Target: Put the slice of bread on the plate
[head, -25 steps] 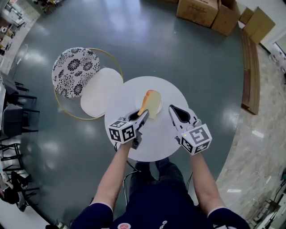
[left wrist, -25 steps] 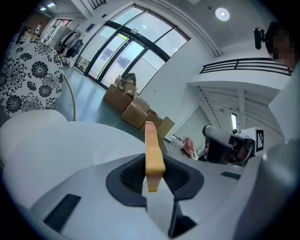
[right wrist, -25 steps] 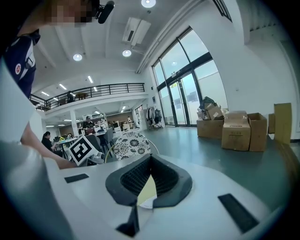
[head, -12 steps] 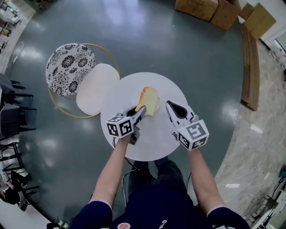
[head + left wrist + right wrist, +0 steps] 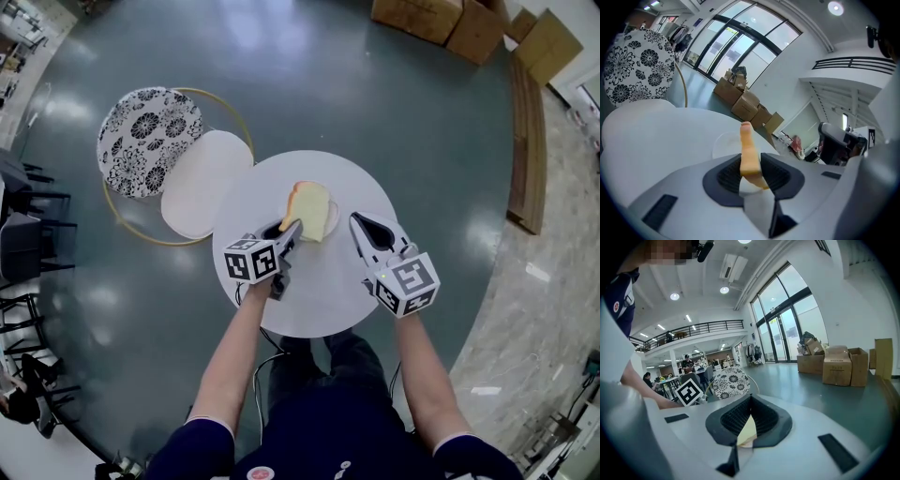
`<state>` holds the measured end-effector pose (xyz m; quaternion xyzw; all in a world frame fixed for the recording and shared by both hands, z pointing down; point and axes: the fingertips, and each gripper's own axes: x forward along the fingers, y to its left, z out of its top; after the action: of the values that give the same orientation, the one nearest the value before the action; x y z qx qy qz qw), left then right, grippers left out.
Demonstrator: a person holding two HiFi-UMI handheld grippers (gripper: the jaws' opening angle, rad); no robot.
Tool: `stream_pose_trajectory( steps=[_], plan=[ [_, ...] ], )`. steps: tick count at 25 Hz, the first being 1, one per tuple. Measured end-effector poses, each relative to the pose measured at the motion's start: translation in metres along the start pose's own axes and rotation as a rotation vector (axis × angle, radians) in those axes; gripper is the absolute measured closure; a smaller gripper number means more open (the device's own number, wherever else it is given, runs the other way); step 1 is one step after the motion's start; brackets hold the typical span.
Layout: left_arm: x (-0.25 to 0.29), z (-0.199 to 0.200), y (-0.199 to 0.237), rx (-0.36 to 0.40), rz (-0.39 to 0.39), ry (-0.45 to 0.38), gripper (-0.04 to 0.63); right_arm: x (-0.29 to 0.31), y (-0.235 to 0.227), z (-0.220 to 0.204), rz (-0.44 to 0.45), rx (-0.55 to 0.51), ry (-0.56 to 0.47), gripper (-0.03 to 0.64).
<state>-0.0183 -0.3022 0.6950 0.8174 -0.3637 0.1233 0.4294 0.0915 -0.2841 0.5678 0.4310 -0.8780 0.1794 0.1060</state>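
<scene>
A glossy grey floor (image 5: 375, 103) spreads around a round white table (image 5: 323, 292), where a person in dark short sleeves works with a gripper in each hand. To the left of the table, a thin gold hoop (image 5: 234, 112) rings two round discs: one in a black-and-white floral pattern (image 5: 148, 141), the other plain white (image 5: 206, 183) and overlapping the table's edge. Cardboard boxes (image 5: 417, 17) stand at the far side of the floor. The left gripper (image 5: 292, 228) reaches in from the near left with the near edge of the slice of bread (image 5: 309, 208) between its jaws; the pads touch the slice on both sides as the jaws ease open. The right gripper (image 5: 358, 221) is just beside the bread on its right, its jaws pressed together at the tips. The slice lies over the pale plate (image 5: 724, 144) near the table's middle.
</scene>
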Motion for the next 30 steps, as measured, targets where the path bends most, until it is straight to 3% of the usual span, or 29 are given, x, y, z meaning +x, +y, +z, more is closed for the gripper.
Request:
stream_pose_trajectory(
  steps=[14,30],
  plan=[
    [-0.003,0.003,0.022,0.216,0.164,-0.024,0.43,0.01,0.007,-0.005,0.004,0.008,0.007,0.612],
    [-0.004,0.003,0.038,0.294,0.207,-0.006,0.416,0.01,0.012,-0.009,-0.002,0.006,0.012,0.611]
  ],
)
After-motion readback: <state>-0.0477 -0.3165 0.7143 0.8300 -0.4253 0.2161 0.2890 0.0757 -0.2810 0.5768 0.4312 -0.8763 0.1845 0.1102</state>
